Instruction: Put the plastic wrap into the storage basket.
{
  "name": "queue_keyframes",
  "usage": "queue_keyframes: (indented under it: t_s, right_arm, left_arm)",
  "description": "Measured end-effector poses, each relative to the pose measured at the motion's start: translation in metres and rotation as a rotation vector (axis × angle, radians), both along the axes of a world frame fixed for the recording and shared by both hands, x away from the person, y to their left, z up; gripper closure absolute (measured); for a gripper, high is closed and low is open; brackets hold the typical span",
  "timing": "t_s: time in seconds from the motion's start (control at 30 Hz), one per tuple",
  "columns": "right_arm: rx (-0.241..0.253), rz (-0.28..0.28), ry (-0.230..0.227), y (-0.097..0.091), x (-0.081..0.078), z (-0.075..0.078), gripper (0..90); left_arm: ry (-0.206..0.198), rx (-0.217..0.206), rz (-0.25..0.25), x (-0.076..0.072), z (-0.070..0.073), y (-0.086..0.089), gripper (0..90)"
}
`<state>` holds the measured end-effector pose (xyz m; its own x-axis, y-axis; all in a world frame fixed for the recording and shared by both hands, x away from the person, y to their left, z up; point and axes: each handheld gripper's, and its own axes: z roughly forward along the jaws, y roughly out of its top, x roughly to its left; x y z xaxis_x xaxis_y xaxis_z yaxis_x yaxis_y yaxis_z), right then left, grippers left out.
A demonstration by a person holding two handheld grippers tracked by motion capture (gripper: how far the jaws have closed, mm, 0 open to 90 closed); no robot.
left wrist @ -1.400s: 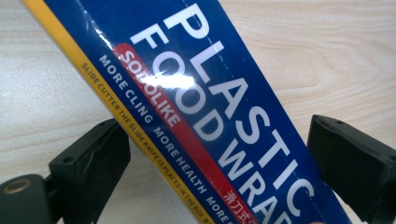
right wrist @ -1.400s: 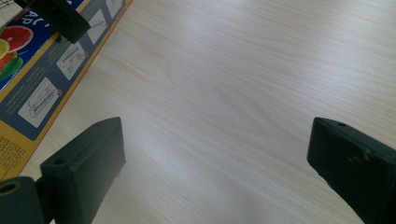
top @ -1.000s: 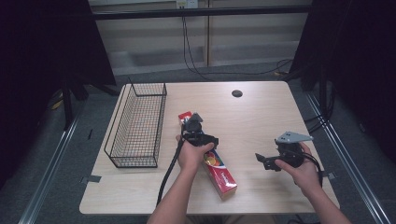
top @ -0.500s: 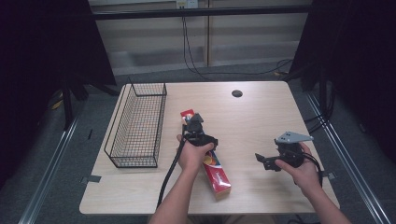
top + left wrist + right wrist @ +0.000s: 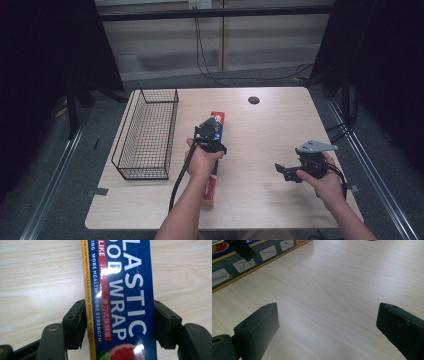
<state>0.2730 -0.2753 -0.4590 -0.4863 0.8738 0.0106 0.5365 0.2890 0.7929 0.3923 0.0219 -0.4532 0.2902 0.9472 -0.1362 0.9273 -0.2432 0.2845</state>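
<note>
A long blue, red and yellow plastic wrap box [image 5: 210,192] lies on the wooden table [image 5: 265,135], running away from me near the middle. My left gripper [image 5: 208,136] points down on its middle. In the left gripper view the box [image 5: 125,290] sits between the two jaws of my left gripper [image 5: 120,323]; they have just been closing and both pads now press its long sides. My right gripper [image 5: 283,170] hovers low over bare table to the right, jaws wide apart; the right gripper view has nothing between the jaws of this gripper [image 5: 327,325] and the box [image 5: 249,261] at upper left.
A black wire basket [image 5: 145,135] stands on the left side of the table, close to the box. A small dark hole [image 5: 253,100] marks the far middle of the tabletop. Black cables trail from both grippers toward me.
The box's near end has swung left, so it now lies straighter. The left hand has shifted slightly with it. The right hand has kept still.
</note>
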Motion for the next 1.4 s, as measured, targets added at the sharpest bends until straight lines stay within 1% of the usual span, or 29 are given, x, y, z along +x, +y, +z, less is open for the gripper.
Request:
queue_keyframes:
  t_s: [0.03,0.07,0.1,0.17,0.2,0.27,0.3,0.33,0.37,0.4,0.43,0.47,0.5,0.57,0.6,0.63,0.67,0.7,0.73,0.77,0.8,0.93,0.97,1.0,1.07,1.27,1.3,1.33,1.4]
  right_arm:
    - [-0.003,0.000,0.000,0.000,0.000,0.000,4.2]
    - [-0.004,0.003,0.000,0.000,0.000,0.000,4.3]
    - [-0.004,0.003,0.000,0.000,0.000,0.000,4.3]
    - [-0.010,0.005,0.000,0.001,0.000,-0.001,4.3]
    - [-0.010,0.005,0.000,0.001,0.000,-0.001,4.3]
    - [-0.006,0.008,0.000,0.001,0.000,-0.001,4.3]
    - [-0.007,0.007,-0.001,0.001,0.000,-0.001,4.3]
    - [-0.006,0.006,0.001,0.000,0.000,-0.001,4.3]
    - [-0.006,0.006,0.001,0.000,0.000,-0.001,4.3]
    - [-0.004,0.006,0.001,0.000,0.000,0.000,4.3]
    - [-0.004,0.006,0.001,0.000,0.000,0.000,4.3]
    - [-0.004,0.006,0.001,0.000,0.000,0.000,4.3]
    - [-0.007,0.007,-0.001,-0.001,0.000,0.000,4.3]
    - [-0.006,0.008,-0.004,-0.001,0.001,0.000,4.3]
    - [-0.001,0.006,-0.007,-0.001,0.001,0.000,4.3]
    - [-0.001,0.006,-0.007,-0.001,0.001,0.000,4.3]
    - [-0.003,0.008,-0.009,-0.002,0.001,0.000,4.3]
    - [-0.005,0.008,-0.012,-0.002,0.000,0.000,4.3]
    - [-0.005,0.008,-0.012,-0.002,0.000,0.000,4.3]
    - [-0.001,0.010,-0.019,-0.002,0.001,0.000,4.2]
    - [0.002,0.004,-0.016,-0.002,0.000,0.001,4.2]
    - [-0.007,0.008,-0.016,-0.002,0.000,0.000,4.2]
    - [-0.005,0.007,-0.017,-0.002,0.000,0.001,4.2]
    - [-0.005,0.007,-0.017,-0.002,0.001,0.001,4.2]
    - [-0.006,0.008,-0.020,-0.002,0.001,0.001,4.2]
    - [-0.005,0.009,-0.012,-0.001,0.000,0.001,4.2]
    - [-0.005,0.010,-0.013,-0.001,0.001,0.001,4.2]
    - [-0.005,0.010,-0.013,-0.001,0.001,0.001,4.2]
    - [-0.005,0.008,-0.014,-0.001,0.001,0.001,4.2]
  left_arm:
    - [0.000,0.000,0.000,0.000,0.000,0.000,35.0]
    - [0.011,0.000,-0.005,0.001,-0.001,0.000,34.1]
    - [0.011,0.000,-0.002,0.001,-0.002,0.000,34.1]
    - [0.036,0.002,0.001,0.004,-0.005,-0.001,35.1]
    - [0.036,0.002,0.001,0.004,-0.005,-0.001,35.7]
    - [0.051,0.028,0.007,0.006,-0.001,-0.003,38.7]
    - [0.051,0.045,-0.001,0.007,0.001,-0.003,40.5]
    - [0.056,0.053,-0.010,0.008,0.001,-0.003,41.4]
    - [0.056,0.053,-0.010,0.008,0.001,-0.003,41.8]
    - [0.073,0.055,-0.022,0.008,0.002,-0.002,42.1]
    - [0.073,0.055,-0.022,0.008,0.002,-0.002,42.3]
    - [0.085,0.051,-0.009,0.008,0.002,-0.002,42.3]
    - [0.100,0.051,-0.014,0.008,0.004,-0.001,42.5]
    - [0.101,0.053,-0.019,0.008,0.006,-0.001,42.7]
    - [0.107,0.066,-0.026,0.008,0.009,-0.001,42.8]
    - [0.107,0.066,-0.026,0.008,0.009,-0.001,42.9]
    - [0.106,0.077,-0.039,0.008,0.011,0.000,42.9]
    - [0.113,0.069,-0.035,0.008,0.014,0.002,43.0]
    - [0.113,0.069,-0.035,0.008,0.014,0.002,43.0]
    - [0.108,0.062,-0.037,0.008,0.018,0.003,43.1]
    - [0.104,0.074,-0.042,0.008,0.019,0.004,43.1]
    - [0.108,0.077,-0.047,0.008,0.025,0.006,43.3]
    - [0.108,0.072,-0.046,0.008,0.029,0.007,43.3]
    - [0.101,0.068,-0.046,0.008,0.031,0.008,43.3]
    - [0.100,0.066,-0.040,0.008,0.035,0.009,43.3]
    - [0.095,0.065,-0.031,0.009,0.043,0.015,43.3]
    - [0.095,0.058,-0.023,0.009,0.045,0.017,43.3]
    - [0.096,0.066,-0.034,0.009,0.047,0.019,43.3]
    - [0.092,0.066,-0.032,0.009,0.049,0.021,43.3]
